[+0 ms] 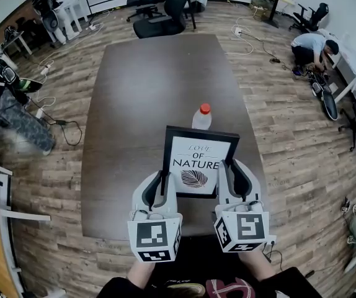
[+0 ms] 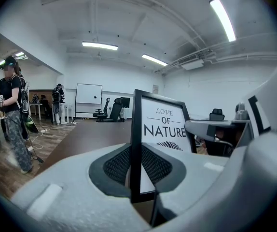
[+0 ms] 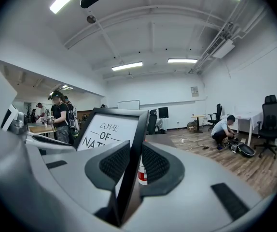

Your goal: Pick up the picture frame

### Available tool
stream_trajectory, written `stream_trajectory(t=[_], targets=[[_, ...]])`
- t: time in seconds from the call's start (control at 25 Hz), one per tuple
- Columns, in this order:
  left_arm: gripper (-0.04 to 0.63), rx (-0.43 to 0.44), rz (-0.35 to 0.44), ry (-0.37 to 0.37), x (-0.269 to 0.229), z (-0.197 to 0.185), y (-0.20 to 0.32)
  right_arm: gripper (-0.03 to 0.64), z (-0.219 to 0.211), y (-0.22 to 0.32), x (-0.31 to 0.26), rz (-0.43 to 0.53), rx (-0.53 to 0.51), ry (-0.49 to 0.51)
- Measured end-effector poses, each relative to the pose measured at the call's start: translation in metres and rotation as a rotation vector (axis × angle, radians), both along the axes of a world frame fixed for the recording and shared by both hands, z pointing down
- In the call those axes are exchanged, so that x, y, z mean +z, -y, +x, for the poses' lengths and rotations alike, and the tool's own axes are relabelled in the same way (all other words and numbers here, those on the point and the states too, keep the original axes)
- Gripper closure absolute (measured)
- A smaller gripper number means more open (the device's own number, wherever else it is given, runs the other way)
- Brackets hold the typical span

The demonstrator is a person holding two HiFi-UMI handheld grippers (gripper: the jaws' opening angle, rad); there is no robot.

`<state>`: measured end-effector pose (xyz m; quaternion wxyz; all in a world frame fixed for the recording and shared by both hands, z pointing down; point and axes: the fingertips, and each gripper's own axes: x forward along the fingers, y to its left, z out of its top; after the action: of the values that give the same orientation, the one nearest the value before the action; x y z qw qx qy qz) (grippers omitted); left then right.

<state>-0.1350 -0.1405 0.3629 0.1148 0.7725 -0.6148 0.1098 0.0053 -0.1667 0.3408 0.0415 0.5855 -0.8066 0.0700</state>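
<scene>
Now my left tongs (image 1: 161, 182) pinch the left edge of the black rectangular picture frame (image 1: 200, 160) with its white "LOVE OF NATURE" print, held upright over the near end of the dark brown wooden table (image 1: 141, 85). Just behind it stands a clear plastic bottle (image 1: 202, 118) with a red cap. My right tongs (image 1: 229, 174) clamp the frame's right edge.
</scene>
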Motion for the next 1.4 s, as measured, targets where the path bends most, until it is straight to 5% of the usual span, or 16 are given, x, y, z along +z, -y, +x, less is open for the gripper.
stream_trajectory(t=[1.4], targets=[[0.522, -0.001, -0.039, 0.000, 0.0097, -0.0035, 0.0048, 0.534, -0.0043, 0.0051, 0.0065, -0.003, -0.001, -0.015]])
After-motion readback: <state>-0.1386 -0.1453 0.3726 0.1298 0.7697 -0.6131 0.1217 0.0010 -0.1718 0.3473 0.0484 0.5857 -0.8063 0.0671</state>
